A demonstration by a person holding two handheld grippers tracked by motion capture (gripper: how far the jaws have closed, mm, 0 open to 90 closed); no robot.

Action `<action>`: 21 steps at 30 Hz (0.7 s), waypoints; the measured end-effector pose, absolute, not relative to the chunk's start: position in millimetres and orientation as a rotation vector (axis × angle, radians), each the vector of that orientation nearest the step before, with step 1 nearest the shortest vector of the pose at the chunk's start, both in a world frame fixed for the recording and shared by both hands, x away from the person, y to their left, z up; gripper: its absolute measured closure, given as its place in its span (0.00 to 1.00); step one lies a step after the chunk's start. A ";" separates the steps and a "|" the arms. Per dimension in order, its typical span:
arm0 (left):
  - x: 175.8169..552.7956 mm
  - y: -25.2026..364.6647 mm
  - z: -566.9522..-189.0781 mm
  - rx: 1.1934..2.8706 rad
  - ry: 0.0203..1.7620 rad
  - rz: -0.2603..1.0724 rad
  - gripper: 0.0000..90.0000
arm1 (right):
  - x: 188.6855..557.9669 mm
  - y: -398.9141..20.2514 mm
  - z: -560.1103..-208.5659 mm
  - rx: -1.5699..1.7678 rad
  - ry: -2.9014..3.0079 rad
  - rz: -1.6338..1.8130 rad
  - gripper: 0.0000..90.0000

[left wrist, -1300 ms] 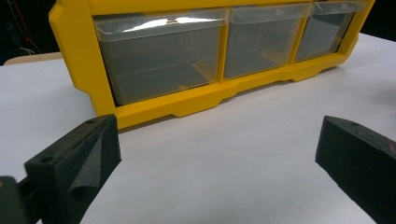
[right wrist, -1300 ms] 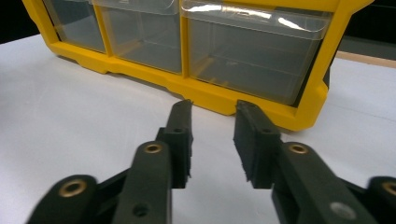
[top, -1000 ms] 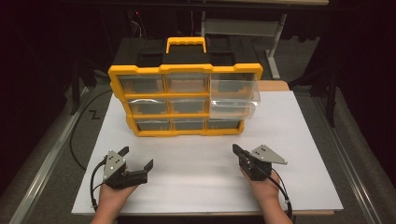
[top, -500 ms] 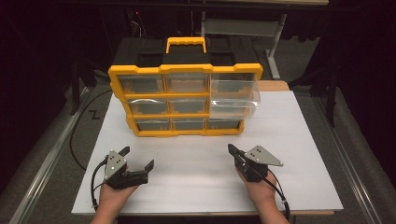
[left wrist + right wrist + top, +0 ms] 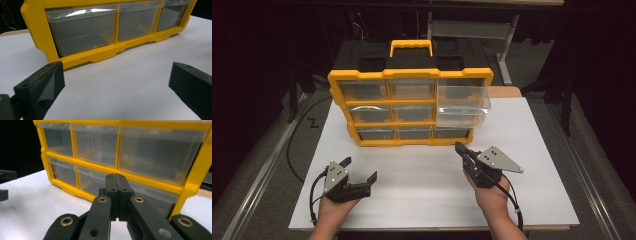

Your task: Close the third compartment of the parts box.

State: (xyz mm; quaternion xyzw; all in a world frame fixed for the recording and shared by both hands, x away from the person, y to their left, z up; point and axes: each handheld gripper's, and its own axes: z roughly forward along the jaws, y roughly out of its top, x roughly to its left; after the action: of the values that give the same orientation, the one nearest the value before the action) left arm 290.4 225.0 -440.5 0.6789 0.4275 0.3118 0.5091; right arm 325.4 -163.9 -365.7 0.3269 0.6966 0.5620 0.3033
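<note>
A yellow organiser with a handle and three rows of clear drawers stands upright on the far half of a white board. Its top right drawer is pulled out toward me. My left gripper rests low at the near left, open with nothing between its fingers. In the left gripper view it faces the organiser's bottom row. My right gripper is lifted off the board at the near right, shut on nothing, pointing at the organiser's lower right. In the right gripper view it hangs just before the drawers.
The white board covers a wooden table. A black cable loops off the board's left side. A grey metal stand sits behind the organiser in the dark.
My right gripper has risen off the board and moved a little toward the organiser, still shut. My left gripper has stayed put.
</note>
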 end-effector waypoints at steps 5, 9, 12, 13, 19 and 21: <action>290.1 224.1 -440.1 1.640 1.020 0.753 0.01 | 324.5 -163.3 -351.1 0.855 1.823 1.501 1.00; 289.9 223.9 -439.9 1.642 1.018 0.752 0.01 | 323.6 -162.9 -337.0 0.841 1.799 1.506 1.00; 289.8 223.9 -439.9 1.635 1.020 0.753 0.01 | 322.5 -161.9 -327.2 0.829 1.783 1.512 1.00; 289.8 224.1 -439.8 1.635 1.021 0.753 0.01 | 322.4 -161.5 -324.8 0.826 1.780 1.513 1.00; 289.8 224.0 -439.8 1.635 1.021 0.754 0.01 | 321.8 -157.8 -307.1 0.795 1.758 1.522 1.00; 289.8 224.1 -439.9 1.636 1.021 0.754 0.01 | 322.2 -156.4 -300.7 0.785 1.750 1.521 1.00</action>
State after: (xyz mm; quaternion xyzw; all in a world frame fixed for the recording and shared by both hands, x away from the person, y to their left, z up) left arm 289.8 224.1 -439.9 0.6794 0.4240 0.3133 0.5104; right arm 322.2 -156.4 -300.7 0.3015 0.6723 0.5843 0.3403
